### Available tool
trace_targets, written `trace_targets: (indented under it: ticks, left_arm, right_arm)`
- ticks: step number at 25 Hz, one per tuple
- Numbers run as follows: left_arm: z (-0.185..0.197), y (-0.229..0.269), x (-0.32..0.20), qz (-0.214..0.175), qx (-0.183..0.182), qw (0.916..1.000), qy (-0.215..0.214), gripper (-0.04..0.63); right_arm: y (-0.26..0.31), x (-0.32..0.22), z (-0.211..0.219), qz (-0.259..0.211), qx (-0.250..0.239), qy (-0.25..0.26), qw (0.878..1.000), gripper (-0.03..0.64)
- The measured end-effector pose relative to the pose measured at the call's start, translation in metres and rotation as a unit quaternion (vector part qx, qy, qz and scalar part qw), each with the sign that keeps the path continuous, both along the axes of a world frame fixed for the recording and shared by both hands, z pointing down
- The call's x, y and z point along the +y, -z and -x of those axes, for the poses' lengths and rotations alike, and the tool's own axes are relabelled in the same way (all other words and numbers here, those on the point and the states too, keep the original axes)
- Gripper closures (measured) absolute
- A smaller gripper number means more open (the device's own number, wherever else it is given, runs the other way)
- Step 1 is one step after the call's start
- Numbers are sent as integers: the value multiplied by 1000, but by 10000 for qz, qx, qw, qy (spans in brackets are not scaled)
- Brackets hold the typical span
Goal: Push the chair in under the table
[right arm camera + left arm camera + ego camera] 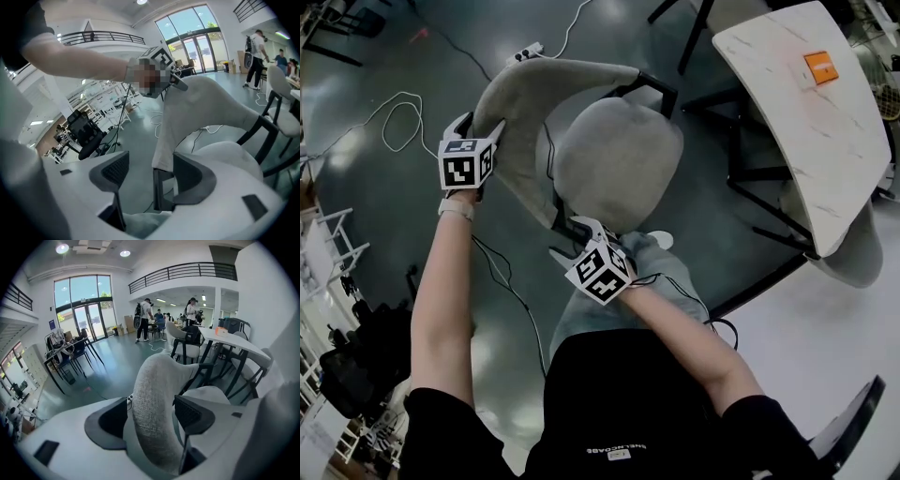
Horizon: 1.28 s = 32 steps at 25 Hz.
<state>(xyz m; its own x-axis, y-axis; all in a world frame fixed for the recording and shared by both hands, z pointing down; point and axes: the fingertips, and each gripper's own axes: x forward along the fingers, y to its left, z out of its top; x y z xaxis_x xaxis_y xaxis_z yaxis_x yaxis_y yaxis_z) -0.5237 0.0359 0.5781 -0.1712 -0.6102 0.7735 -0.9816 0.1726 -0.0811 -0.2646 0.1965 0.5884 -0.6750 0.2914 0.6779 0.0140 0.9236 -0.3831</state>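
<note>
A grey upholstered chair with a curved backrest and black frame stands on the floor, left of the white marble table. My left gripper straddles the backrest's top edge. In the left gripper view the backrest fills most of the gap of my left gripper, whose jaws stand open with a sliver of space at the left pad. My right gripper is at the backrest's lower near end. In the right gripper view the fabric edge and black frame post sit between the open jaws of my right gripper, close to the right pad.
An orange block lies on the table. A second grey chair is tucked under its right side. A power strip with cables lies on the floor beyond the chair. A dark chair is at lower right. People stand far off.
</note>
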Motion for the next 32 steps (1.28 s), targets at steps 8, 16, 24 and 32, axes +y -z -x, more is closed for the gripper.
trace_targets:
  ticks: [8, 16, 24, 32]
  left_arm:
    - [2, -45, -12, 241, 203, 9995, 77, 295]
    - [9, -52, -10, 447, 141, 9983, 348, 306]
    - [15, -54, -7, 328, 138, 9969, 699, 327]
    - [16, -52, -6, 269, 18, 9966, 773, 327]
  right_arm:
    - [-71, 23, 8, 65, 473, 377, 9981, 336]
    - [-138, 45, 3, 229, 1027, 606, 9926, 336]
    - [-177, 60, 5, 1, 1202, 679, 9904, 337]
    - [-188, 57, 6, -285, 1373, 550, 9886, 365]
